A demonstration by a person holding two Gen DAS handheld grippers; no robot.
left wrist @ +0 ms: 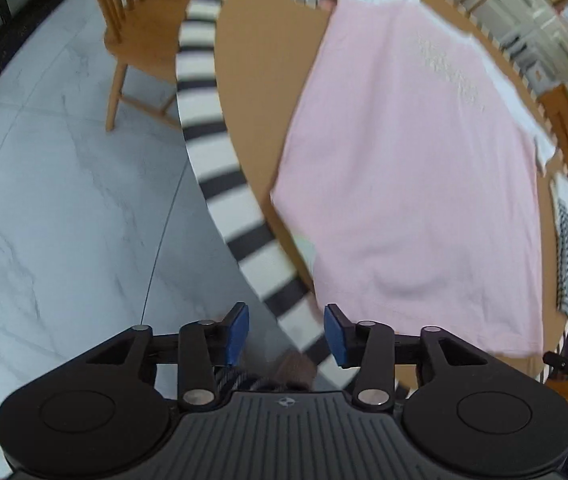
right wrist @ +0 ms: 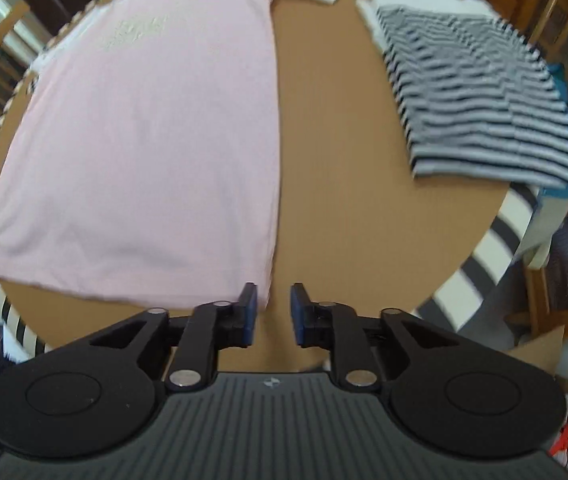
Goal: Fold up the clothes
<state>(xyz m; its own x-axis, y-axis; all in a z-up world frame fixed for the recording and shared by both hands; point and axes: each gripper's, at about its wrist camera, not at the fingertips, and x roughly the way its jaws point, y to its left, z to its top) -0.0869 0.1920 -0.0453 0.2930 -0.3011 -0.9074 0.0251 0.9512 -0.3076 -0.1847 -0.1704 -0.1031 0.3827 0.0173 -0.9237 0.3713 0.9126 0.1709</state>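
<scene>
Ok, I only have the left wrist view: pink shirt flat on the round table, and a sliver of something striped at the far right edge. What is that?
Observer: A folded striped shirt, lying clear of the pink shirt, with bare table between.
Operator: Where's the right claw?
Observer: Right claw is open, empty, by the pink shirt's near hem corner.
Operator: Anything under the striped one?
Observer: A white piece shows at its far end; a blue edge shows on its right.
</scene>
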